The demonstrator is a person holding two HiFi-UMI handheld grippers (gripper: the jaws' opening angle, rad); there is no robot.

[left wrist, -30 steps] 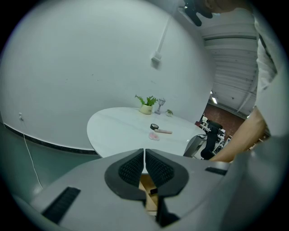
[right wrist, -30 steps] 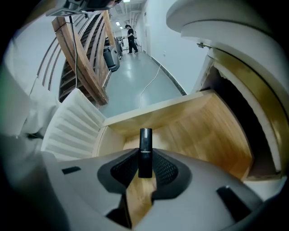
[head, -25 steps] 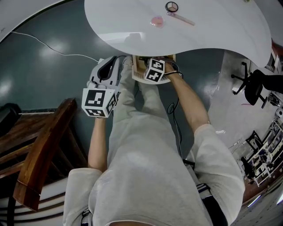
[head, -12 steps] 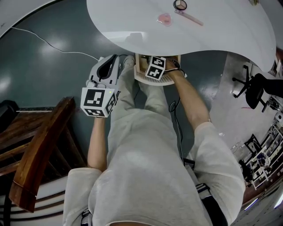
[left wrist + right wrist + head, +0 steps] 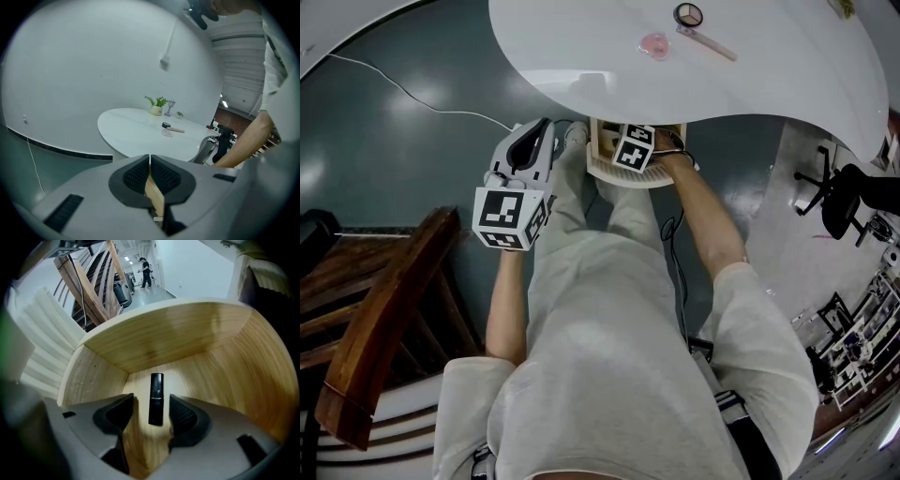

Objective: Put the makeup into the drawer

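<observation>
As your right gripper [image 5: 151,404] opens its jaws inside the wooden drawer [image 5: 187,333], a black lipstick [image 5: 156,397] lies on its floor between them, untouched; your left gripper [image 5: 150,161] has its jaws pressed together.

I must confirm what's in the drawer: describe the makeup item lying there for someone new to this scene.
Under the near edge of the white table, a pale wooden drawer stands open. On its floor, between the right gripper's opening jaws, lies a slim black tube. It is alone in there, dark against the wood, unlike the pink pieces on the tabletop.
</observation>
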